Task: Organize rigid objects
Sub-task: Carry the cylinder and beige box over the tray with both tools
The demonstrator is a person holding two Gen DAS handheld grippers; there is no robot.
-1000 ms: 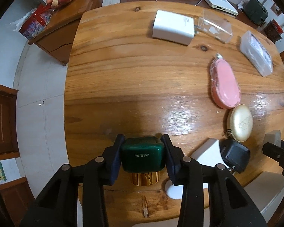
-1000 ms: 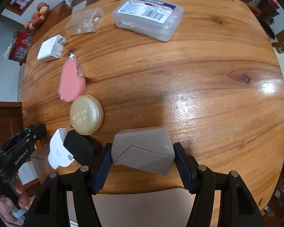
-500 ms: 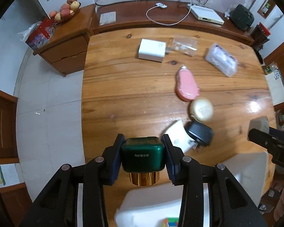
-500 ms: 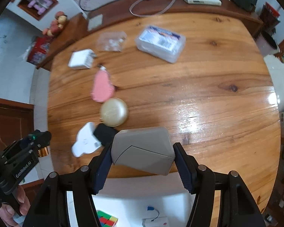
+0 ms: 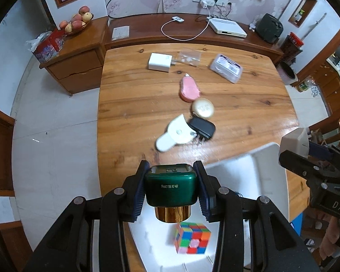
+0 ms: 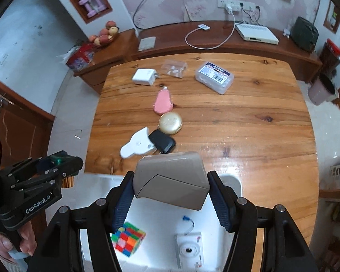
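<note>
Beyond both grippers spreads the wooden table (image 6: 238, 122), below them sits a white bin (image 6: 161, 224) holding a colourful cube (image 6: 128, 240) and a small white camera (image 6: 189, 249), while the right gripper (image 6: 170, 191) clamps a grey box (image 6: 171, 181) and the left gripper (image 5: 171, 190) clamps a green jar (image 5: 171, 188) above the bin.

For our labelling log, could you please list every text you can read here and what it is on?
"GenRobot.AI": left hand-held gripper body.
"DAS", cut off: right hand-held gripper body.
"20g", upside down, other characters unclear: green jar.
Barcode box print: too small.
</note>
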